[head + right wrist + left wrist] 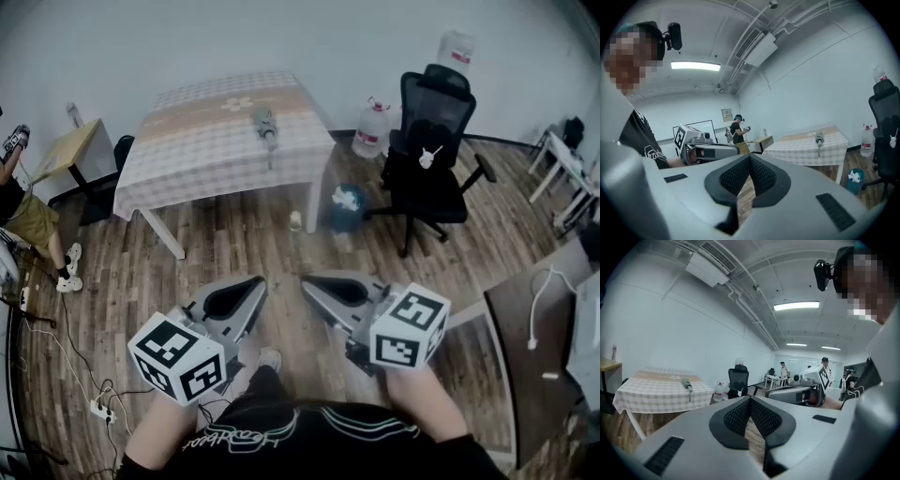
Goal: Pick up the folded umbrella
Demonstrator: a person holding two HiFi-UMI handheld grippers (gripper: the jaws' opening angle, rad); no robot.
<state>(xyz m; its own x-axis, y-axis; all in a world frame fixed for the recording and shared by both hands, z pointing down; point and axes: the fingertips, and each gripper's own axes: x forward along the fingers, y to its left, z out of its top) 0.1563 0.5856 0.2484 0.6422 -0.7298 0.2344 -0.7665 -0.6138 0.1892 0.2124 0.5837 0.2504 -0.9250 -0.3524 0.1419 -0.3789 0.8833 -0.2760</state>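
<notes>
Looking at the fingers [737, 417] first: on the left gripper [750, 398] the ribbed pads meet at the tip, with only floorboards showing through the little gap behind them. The right gripper [750, 156] is the same story, pinched fully closed on nothing. So both are empty.

The umbrella [266, 127] sits at 12 o'clock from the two grippers in the head view, well apart from them. It lies on the checked counter [187, 150] toward its 3 o'clock side, with a thin bit trailing toward 6 o'clock near the edge. Can't tell if that bit is the handle or a strap, too small.

My guess on handling: light, with a stiff shaft inside and soft, probably slick fabric bunched around it. It'll squash a little and could twist or slide in a loose pinch. Not fragile. I'd open wide and grab across the fat middle of the bundle, not the skinny end, so it doesn't droop.

View differences: only the head view shows the stretch of floor to cross, plus the office chair [431, 141] and water jug [372, 128] at 3 o'clock of the counter. Only the gripper views show the pads actually touching. The right gripper view has a person [737, 131] in full at 9 o'clock of the counter, where the head view just has someone cut off at its 9 o'clock edge. The left gripper view adds more people [783, 372] at the far end of the room.
</notes>
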